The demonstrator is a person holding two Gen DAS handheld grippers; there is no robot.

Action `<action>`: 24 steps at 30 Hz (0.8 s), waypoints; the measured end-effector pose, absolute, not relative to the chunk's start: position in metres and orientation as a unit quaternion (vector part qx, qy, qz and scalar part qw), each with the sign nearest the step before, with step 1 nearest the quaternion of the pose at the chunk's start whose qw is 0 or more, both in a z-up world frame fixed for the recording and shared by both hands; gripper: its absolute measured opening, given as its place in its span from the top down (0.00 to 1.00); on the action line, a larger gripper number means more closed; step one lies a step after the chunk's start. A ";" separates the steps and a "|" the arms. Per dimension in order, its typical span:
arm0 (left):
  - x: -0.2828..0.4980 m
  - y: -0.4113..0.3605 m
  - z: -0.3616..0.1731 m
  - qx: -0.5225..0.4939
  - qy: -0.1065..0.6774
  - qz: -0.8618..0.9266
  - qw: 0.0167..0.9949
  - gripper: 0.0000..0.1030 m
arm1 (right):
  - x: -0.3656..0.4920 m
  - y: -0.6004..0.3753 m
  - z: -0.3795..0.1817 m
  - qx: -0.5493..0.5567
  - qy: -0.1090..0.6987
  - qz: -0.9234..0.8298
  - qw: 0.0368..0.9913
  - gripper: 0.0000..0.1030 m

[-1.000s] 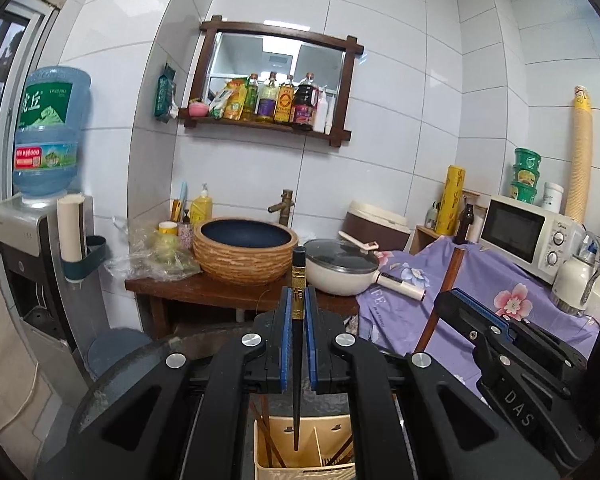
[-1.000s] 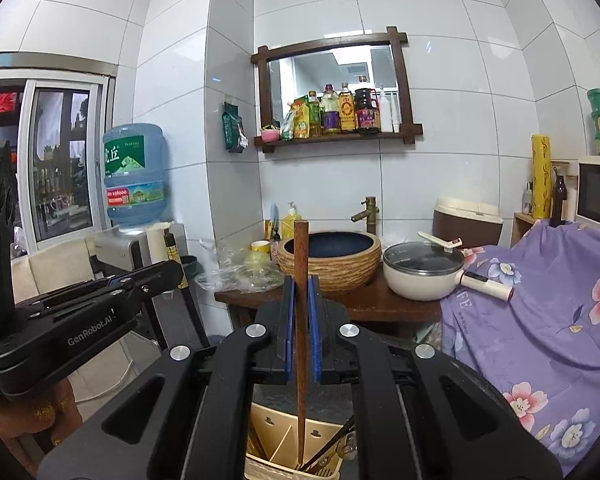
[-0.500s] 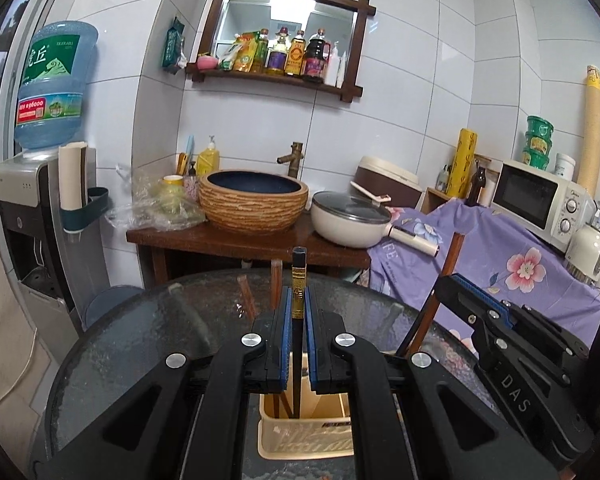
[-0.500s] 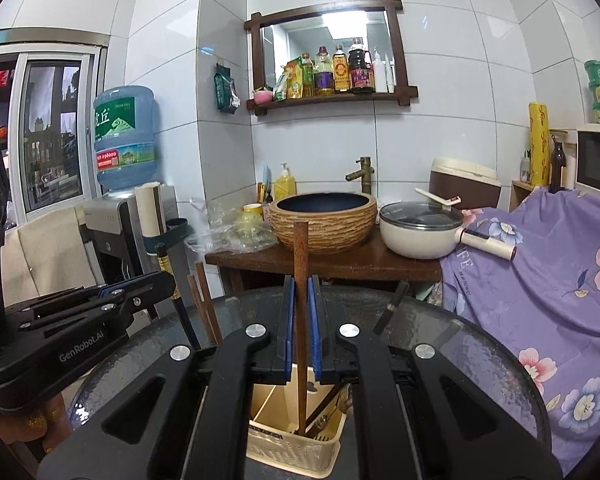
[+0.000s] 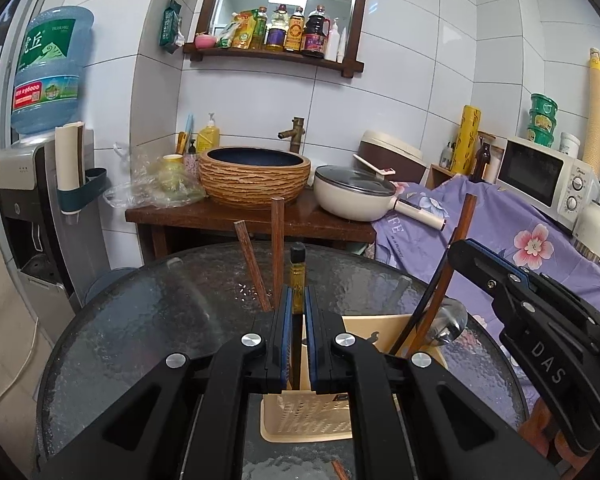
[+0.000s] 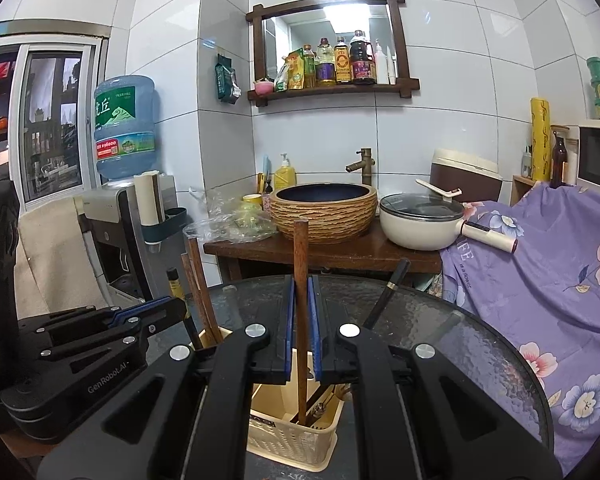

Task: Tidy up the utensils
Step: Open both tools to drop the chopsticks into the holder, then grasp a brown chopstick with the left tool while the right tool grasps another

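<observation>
A beige slotted utensil caddy (image 5: 312,420) stands on the round glass table (image 5: 148,320); it also shows in the right wrist view (image 6: 292,440). My left gripper (image 5: 296,300) is shut on a black chopstick with a gold band (image 5: 297,276), upright, its lower end in the caddy's left compartment. My right gripper (image 6: 300,292) is shut on a brown wooden chopstick (image 6: 300,264), its lower end in the caddy's right compartment. Two brown chopsticks (image 5: 276,248) stand in the left compartment. A black chopstick (image 6: 388,292) and a metal spoon (image 5: 448,320) lean in the right one.
Behind the table stands a wooden counter with a woven-look basin (image 5: 256,176) and a cream pot (image 5: 352,196). A water dispenser (image 5: 32,184) is at the left. A purple flowered cloth (image 5: 520,232) and microwave (image 5: 544,176) are at the right.
Both grippers have lowered with their chopsticks, whose lower ends have sunk deeper into the caddy. The table and the caddy's standing chopsticks have come into fuller view.
</observation>
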State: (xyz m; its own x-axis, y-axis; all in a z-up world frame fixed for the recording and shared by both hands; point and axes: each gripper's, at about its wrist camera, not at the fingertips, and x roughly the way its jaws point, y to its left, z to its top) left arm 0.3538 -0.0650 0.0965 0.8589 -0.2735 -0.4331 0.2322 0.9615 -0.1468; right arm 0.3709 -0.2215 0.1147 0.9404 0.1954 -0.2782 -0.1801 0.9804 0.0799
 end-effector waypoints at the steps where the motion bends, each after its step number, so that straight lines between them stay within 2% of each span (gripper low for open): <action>1: 0.353 -0.065 0.096 -0.045 0.229 -0.132 0.963 0.94 | 0.370 -0.222 0.115 0.026 0.143 0.096 0.985 0.92; 2: 0.351 -0.064 0.097 -0.044 0.226 -0.131 0.964 0.94 | 0.369 -0.222 0.115 0.025 0.141 0.098 0.985 0.90; 4: 0.347 -0.062 0.099 -0.039 0.219 -0.129 0.966 0.90 | 0.366 -0.222 0.115 0.021 0.137 0.096 0.986 0.74; 5: 0.344 -0.062 0.101 -0.039 0.217 -0.131 0.967 0.83 | 0.363 -0.223 0.116 0.023 0.133 0.101 0.986 0.61; 6: 0.341 -0.060 0.103 -0.040 0.215 -0.134 0.967 0.77 | 0.360 -0.225 0.116 0.028 0.128 0.105 0.986 0.54; 12: 0.307 -0.040 0.108 -0.042 0.195 -0.124 0.972 0.48 | 0.334 -0.228 0.116 0.022 0.126 0.110 0.986 0.54; 15: 0.287 -0.027 0.102 -0.039 0.198 -0.114 0.973 0.40 | 0.315 -0.225 0.109 0.016 0.147 0.120 0.982 0.54; 19: 0.275 -0.015 0.082 -0.041 0.240 -0.108 0.964 0.39 | 0.301 -0.219 0.084 0.009 0.209 0.125 0.970 0.54; 22: 0.269 -0.012 0.053 -0.034 0.299 -0.112 0.947 0.41 | 0.299 -0.213 0.053 0.008 0.282 0.131 0.950 0.54; 24: 0.265 -0.012 0.036 -0.030 0.327 -0.116 0.937 0.48 | 0.296 -0.209 0.033 0.009 0.312 0.133 0.941 0.54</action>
